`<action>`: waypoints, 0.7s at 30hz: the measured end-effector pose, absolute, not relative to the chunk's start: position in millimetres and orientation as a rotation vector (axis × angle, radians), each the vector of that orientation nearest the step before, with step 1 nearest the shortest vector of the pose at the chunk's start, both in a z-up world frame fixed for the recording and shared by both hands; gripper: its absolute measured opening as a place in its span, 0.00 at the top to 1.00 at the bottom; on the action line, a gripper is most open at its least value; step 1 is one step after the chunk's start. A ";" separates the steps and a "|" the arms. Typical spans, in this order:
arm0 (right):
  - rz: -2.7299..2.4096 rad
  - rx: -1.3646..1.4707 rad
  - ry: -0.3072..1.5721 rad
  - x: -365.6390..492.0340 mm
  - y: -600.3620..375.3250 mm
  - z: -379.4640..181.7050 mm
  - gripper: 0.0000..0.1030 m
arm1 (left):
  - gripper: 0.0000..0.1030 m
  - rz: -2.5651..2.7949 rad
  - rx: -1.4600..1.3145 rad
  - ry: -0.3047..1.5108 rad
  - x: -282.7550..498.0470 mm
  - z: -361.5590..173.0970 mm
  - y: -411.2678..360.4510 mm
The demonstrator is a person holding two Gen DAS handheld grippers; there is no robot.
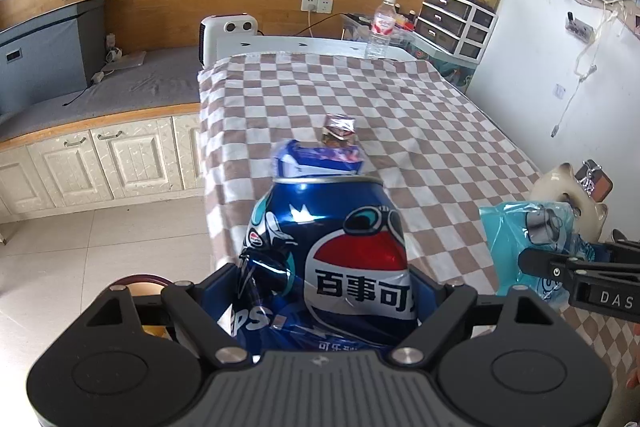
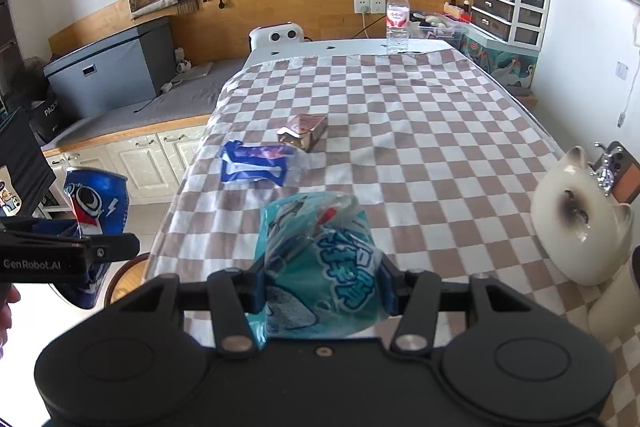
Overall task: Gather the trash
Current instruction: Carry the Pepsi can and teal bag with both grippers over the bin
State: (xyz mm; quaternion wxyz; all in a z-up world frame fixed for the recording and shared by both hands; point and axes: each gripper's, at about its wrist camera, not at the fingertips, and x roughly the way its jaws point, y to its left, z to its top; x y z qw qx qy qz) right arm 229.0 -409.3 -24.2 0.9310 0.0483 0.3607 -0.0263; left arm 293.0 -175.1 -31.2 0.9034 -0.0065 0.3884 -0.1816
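Nearest the lens, the left gripper [image 1: 320, 291] is clenched on a crushed blue Pepsi can [image 1: 324, 255], its jaws spread wide by the can's body. The right gripper [image 2: 320, 291] grips a crumpled teal wrapper [image 2: 320, 259] in the same way, jaws about half parted around the plastic.

Taking the checked tablecloth [image 2: 420, 147] as the landmark: both held pieces hang over its near edge, the can off its near-left corner above the tiled floor. Two bits of trash lie untouched at its middle-left, a blue-and-white wrapper [image 2: 254, 163] and, just beyond it, a small brown foil carton [image 2: 304, 131]. A water bottle [image 2: 397, 21] stands at its far edge (full or empty is hard to tell at this range, so it may not be trash). A white cat figurine [image 2: 580, 223] sits at its near-right side.

The step in hand looks like carrying two gathered pieces away. No bin shows in either view, so next comes finding one and dropping both, then returning for the wrapper and carton.
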 end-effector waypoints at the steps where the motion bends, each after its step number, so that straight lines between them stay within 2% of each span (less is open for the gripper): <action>1: -0.056 0.097 0.740 231.5 -402.3 -23.5 0.49 | 0.16 -0.376 -0.013 0.802 295.9 -31.1 -168.0; 21: -0.020 0.078 0.782 321.9 -244.1 -31.4 0.49 | 0.16 -0.317 -0.059 0.854 385.3 -54.3 -7.6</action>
